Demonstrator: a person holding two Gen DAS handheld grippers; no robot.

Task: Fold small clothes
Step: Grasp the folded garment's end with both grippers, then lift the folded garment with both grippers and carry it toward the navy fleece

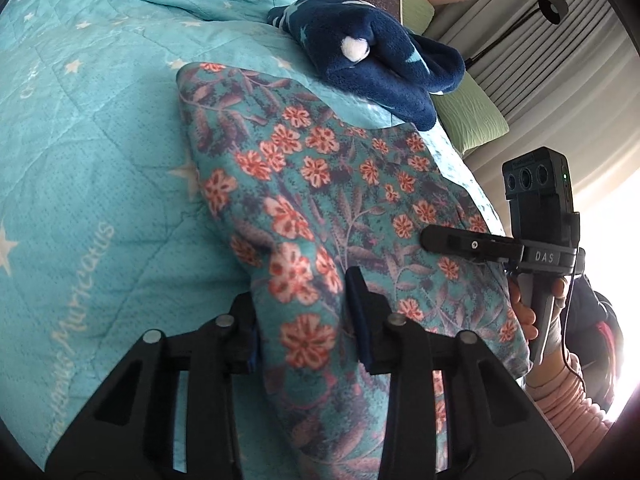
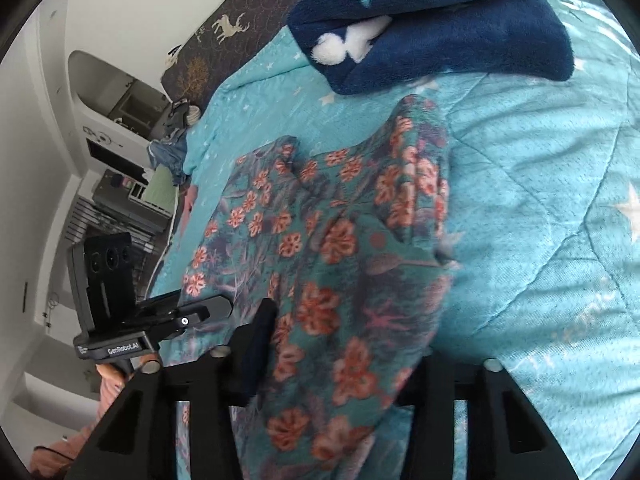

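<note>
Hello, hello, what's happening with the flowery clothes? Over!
Left hand-held gripper and right hand-held gripper both clamped on flowery garment, bunched up on blue star quilt. Navy fleece lies just beyond, not touching either gripper. Over.

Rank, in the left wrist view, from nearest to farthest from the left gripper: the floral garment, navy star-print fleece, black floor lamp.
1. Floral teal garment, between the left gripper fingers.
2. Navy star-print fleece, beyond it on the bed.
3. Black floor lamp, top right, by the curtain.
</note>
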